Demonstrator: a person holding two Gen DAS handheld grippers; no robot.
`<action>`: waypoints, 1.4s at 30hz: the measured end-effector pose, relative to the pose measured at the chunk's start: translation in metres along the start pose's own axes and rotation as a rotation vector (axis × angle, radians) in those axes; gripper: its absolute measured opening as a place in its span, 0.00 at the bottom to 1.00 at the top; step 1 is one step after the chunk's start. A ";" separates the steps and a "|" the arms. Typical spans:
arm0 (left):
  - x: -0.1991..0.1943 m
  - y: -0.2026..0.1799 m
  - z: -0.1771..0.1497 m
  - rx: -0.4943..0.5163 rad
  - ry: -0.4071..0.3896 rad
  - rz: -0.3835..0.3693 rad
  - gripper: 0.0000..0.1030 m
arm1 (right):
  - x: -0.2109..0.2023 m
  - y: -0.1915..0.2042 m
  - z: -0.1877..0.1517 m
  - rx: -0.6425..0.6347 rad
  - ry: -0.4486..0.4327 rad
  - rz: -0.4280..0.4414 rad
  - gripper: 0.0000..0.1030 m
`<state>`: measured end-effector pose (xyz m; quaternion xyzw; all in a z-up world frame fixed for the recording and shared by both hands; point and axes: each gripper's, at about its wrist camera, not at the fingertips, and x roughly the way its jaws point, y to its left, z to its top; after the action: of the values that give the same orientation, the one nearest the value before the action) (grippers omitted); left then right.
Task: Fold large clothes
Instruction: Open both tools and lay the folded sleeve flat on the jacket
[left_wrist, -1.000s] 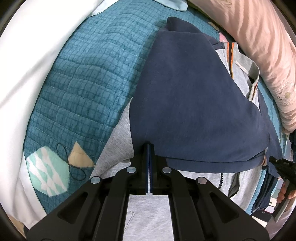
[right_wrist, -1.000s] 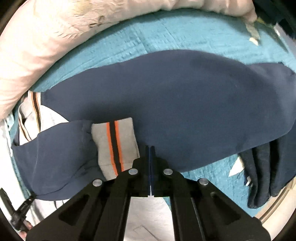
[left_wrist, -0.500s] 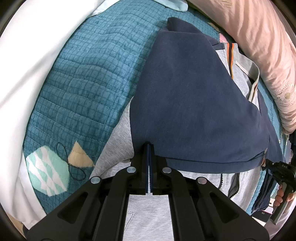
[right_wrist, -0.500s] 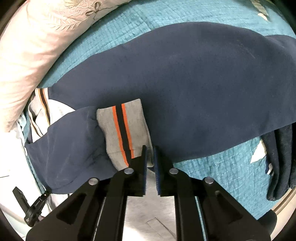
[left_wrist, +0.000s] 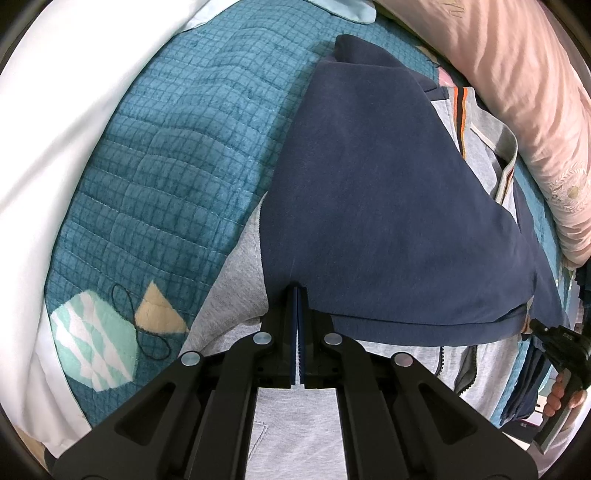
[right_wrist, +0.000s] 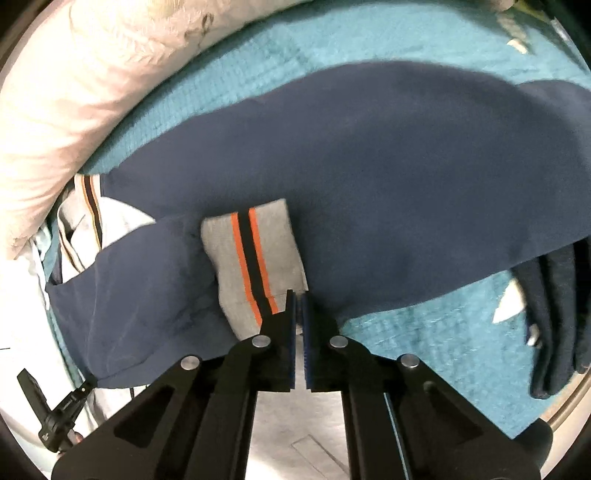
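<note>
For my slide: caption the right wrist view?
Right gripper closing beside the striped grey cuff of a navy jacket.

Right wrist view blurred all over. Dark knitted cloth (right_wrist: 554, 317) cut off at 3 o'clock. In the left wrist view, grey zip-up top (left_wrist: 236, 280) mostly hidden under big navy blue cloth (left_wrist: 388, 192). Soft pink pillow (left_wrist: 517, 92) cut off at 1 o'clock.
</note>
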<state>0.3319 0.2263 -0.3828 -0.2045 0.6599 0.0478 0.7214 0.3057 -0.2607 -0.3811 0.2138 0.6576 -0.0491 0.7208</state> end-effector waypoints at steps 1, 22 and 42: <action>0.000 0.000 0.000 0.001 -0.001 0.001 0.01 | -0.001 0.001 -0.001 0.002 0.003 0.005 0.02; -0.019 -0.033 0.000 0.070 -0.006 0.071 0.36 | -0.049 0.039 -0.013 -0.088 -0.122 -0.051 0.68; -0.114 -0.123 -0.094 0.233 -0.155 0.076 0.58 | -0.150 0.008 -0.100 -0.162 -0.235 0.001 0.73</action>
<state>0.2720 0.1039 -0.2480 -0.0900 0.6104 0.0138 0.7868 0.1959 -0.2480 -0.2387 0.1481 0.5704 -0.0200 0.8076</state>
